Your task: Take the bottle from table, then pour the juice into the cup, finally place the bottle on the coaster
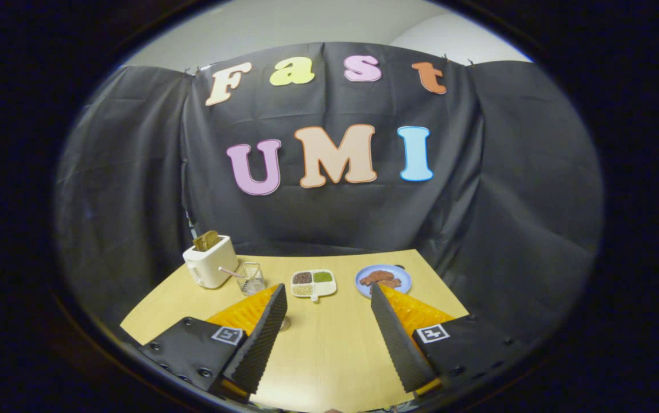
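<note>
wooden table [329,344] is spreading below black cloth walls. gripper [329,321] is hovering wide open above it, holding nothing, likely searching. beyond the fingers, toaster [210,265], blue plate [384,279], divided dish [313,283] and wire basket [251,277] are sitting. i cannot tell where the bottle is.

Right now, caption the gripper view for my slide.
Open tool above table, toaster, wire basket, divided dish, plate beyond.

A clear cup [285,324], mostly hidden behind one finger of the gripper [328,289], whose fingers stand wide apart holding nothing, shows a small rounded edge on the table [329,358].
</note>
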